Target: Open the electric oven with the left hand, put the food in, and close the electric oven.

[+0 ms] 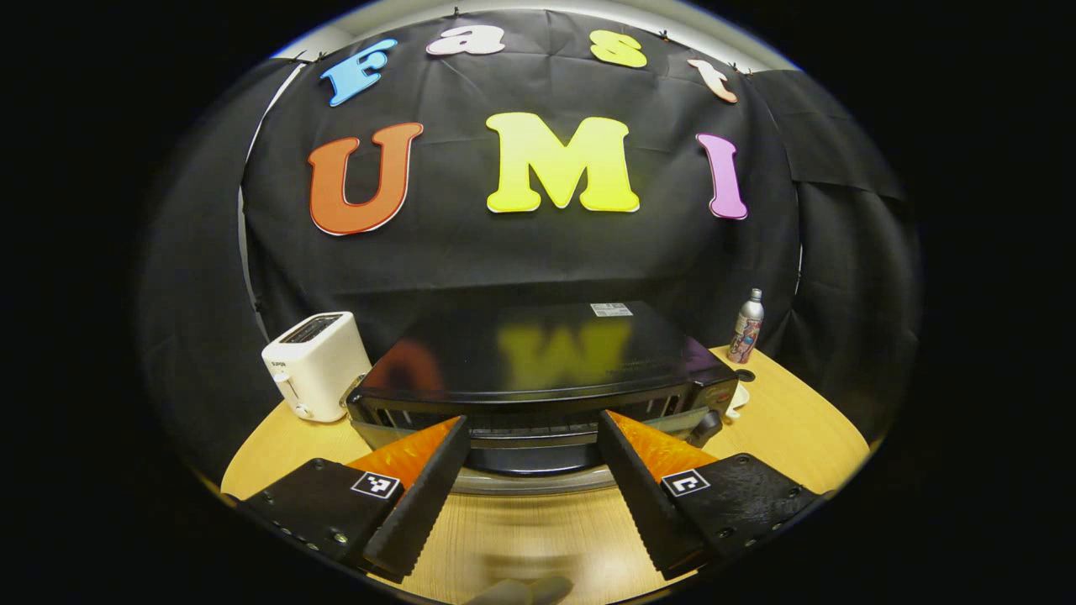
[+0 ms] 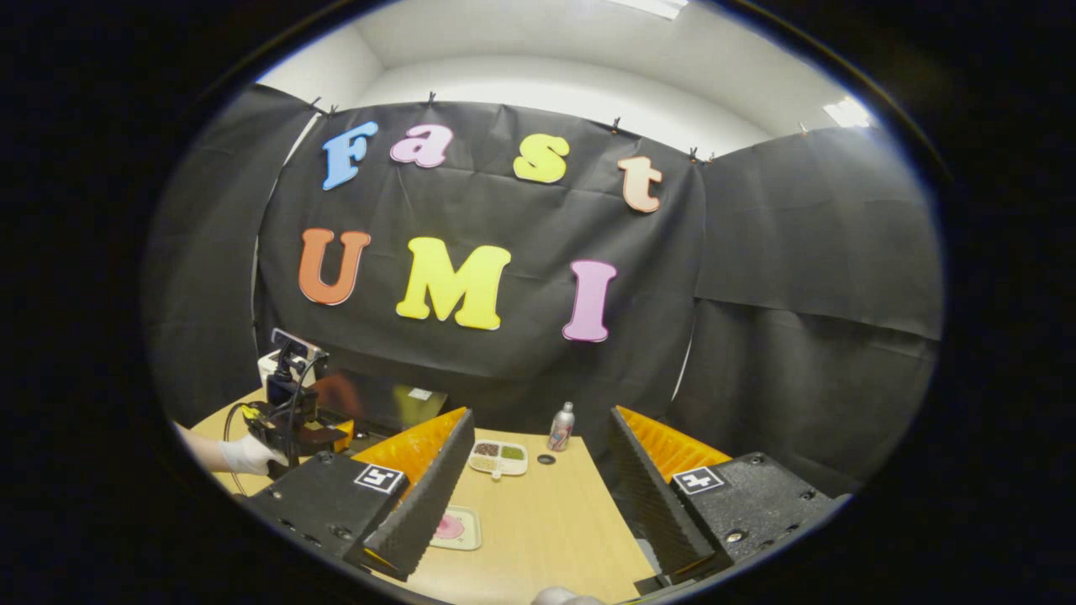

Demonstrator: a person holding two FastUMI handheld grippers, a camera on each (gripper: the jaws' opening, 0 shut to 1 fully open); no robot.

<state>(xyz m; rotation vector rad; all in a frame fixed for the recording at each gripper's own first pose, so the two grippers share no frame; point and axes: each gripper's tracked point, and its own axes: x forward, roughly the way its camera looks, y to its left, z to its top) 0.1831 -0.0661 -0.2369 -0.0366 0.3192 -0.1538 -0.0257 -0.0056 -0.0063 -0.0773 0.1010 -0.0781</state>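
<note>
The black electric oven (image 1: 538, 357) stands on the wooden table (image 1: 538, 538) straight ahead in the left gripper view. Its glass door (image 1: 525, 454) leans out toward me, showing the rack behind its top edge. The silver door handle (image 1: 530, 481) runs across between the fingers of my left gripper (image 1: 534, 424), which is open on either side of the door and presses on nothing. In the right gripper view, my right gripper (image 2: 540, 418) is open and empty above the table. Below it lies a small tray with a pink round food (image 2: 454, 528), partly behind one finger (image 2: 424, 496).
A white toaster (image 1: 315, 365) stands left of the oven. At the back right are a metal bottle (image 1: 746, 326) and a black cap (image 1: 745, 376). A white divided dish (image 2: 498, 458) lies beside the oven. A gloved hand (image 2: 248, 455) holds the left gripper (image 2: 294, 424).
</note>
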